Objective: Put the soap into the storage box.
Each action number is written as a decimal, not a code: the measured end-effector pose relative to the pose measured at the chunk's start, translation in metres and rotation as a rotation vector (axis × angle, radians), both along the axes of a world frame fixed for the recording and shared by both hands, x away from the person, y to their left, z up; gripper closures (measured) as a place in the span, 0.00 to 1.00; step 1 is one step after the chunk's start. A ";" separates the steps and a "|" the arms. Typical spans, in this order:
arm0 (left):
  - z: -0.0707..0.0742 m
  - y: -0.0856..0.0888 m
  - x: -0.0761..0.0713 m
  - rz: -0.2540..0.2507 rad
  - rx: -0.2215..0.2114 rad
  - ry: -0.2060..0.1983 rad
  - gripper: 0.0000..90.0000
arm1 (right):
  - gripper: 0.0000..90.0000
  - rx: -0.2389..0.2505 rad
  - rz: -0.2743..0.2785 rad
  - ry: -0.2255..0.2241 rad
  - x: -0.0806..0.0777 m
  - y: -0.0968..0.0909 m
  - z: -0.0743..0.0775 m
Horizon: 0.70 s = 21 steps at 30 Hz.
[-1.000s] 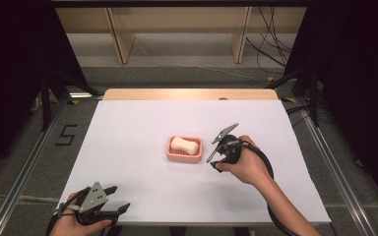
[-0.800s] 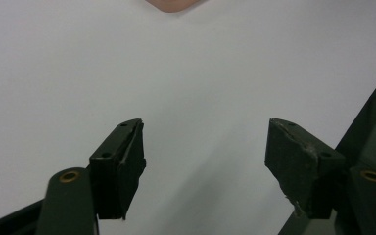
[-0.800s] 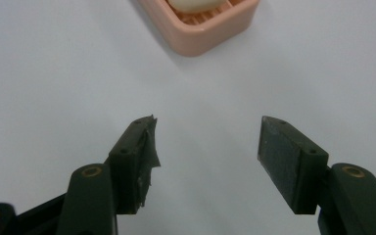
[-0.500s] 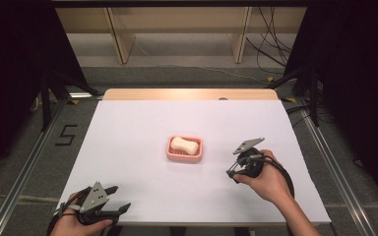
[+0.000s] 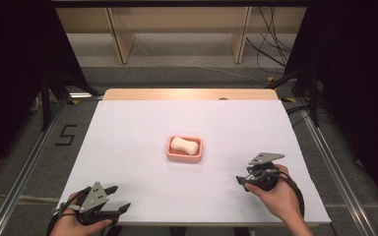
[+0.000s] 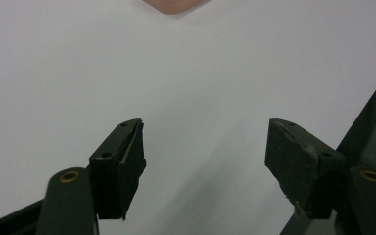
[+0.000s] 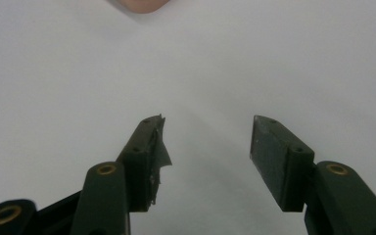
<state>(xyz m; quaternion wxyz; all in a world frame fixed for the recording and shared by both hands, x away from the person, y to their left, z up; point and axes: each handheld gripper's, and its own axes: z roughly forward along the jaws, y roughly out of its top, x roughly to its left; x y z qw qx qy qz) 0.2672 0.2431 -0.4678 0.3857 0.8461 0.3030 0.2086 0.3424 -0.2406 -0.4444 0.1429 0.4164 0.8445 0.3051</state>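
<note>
A white counter (image 5: 142,142) fills the middle of the high view. A pink dish (image 5: 185,150) sits near the middle of it. A pale soap (image 5: 184,145) lies in the dish, a bit tilted.

The left gripper (image 5: 114,200) is at the near left corner of the counter, held in the left hand (image 5: 74,222). Its jaws point toward the right and stand wide apart with nothing between them. In the left gripper view the gripper (image 6: 203,152) shows its two black jaws apart over bare white counter (image 6: 78,73). A pink bit (image 6: 172,5) peeks in at the top edge there; it may be the dish, but too little shows to be sure.

The right gripper (image 5: 243,180) is on the near right side, held in the right hand (image 5: 278,196). It is well apart from the dish. A grey plate (image 5: 265,158) sits on top of it, and a black cable (image 5: 295,191) loops by the hand. In the right gripper view the gripper (image 7: 208,139) has its jaws apart too, holding nothing, with white counter (image 7: 298,63) under them. The left jaw has a torn, ragged pad (image 7: 159,147). A pink bit (image 7: 139,5) shows at the top edge here as well.

Past the far edge of the counter are wooden shelf legs (image 5: 120,32) and loose wires (image 5: 266,29) on the floor (image 5: 177,54). A black "5" (image 5: 67,134) is marked on the floor to the left.
</note>
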 end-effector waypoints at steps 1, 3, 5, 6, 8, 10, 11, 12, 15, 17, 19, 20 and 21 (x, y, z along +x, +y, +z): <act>0.000 0.000 0.000 -0.001 0.000 0.000 0.34 | 0.53 0.004 -0.007 -0.004 -0.001 -0.002 -0.001; 0.000 0.000 0.000 -0.002 0.002 -0.003 0.34 | 0.54 0.027 -0.038 -0.011 -0.003 -0.005 -0.003; 0.000 -0.001 -0.001 0.000 -0.003 -0.003 0.34 | 0.54 0.029 -0.041 -0.042 -0.004 -0.008 -0.005; 0.001 0.000 0.000 -0.012 0.013 -0.015 0.34 | 0.55 0.037 -0.049 -0.033 -0.004 -0.008 -0.005; 0.001 -0.001 -0.001 0.001 -0.004 0.008 0.34 | 0.56 0.043 -0.060 -0.041 -0.006 -0.010 -0.005; 0.000 -0.001 -0.001 0.008 -0.010 0.005 0.34 | 0.58 0.046 -0.074 -0.042 -0.007 -0.010 -0.006; 0.000 -0.001 -0.001 0.008 -0.007 0.000 0.34 | 0.60 0.042 -0.073 -0.040 -0.007 -0.011 -0.006; 0.000 -0.001 -0.001 0.008 -0.010 0.005 0.34 | 0.65 0.045 -0.083 -0.027 -0.009 -0.011 -0.006; 0.000 -0.001 -0.001 0.006 -0.008 0.002 0.34 | 0.73 0.016 -0.069 -0.046 -0.010 -0.010 -0.008; 0.000 -0.002 -0.001 0.002 -0.006 0.003 0.34 | 0.74 0.021 -0.070 -0.035 -0.011 -0.010 -0.008; 0.001 -0.001 -0.001 -0.013 0.006 0.000 0.34 | 0.74 -0.003 -0.051 -0.064 -0.010 -0.010 -0.010; 0.001 -0.001 -0.002 -0.012 -0.005 0.004 0.34 | 0.74 -0.004 -0.052 -0.065 -0.010 -0.010 -0.010; 0.001 -0.002 -0.002 -0.002 -0.009 0.003 0.34 | 0.74 0.008 -0.058 -0.062 -0.011 -0.009 -0.009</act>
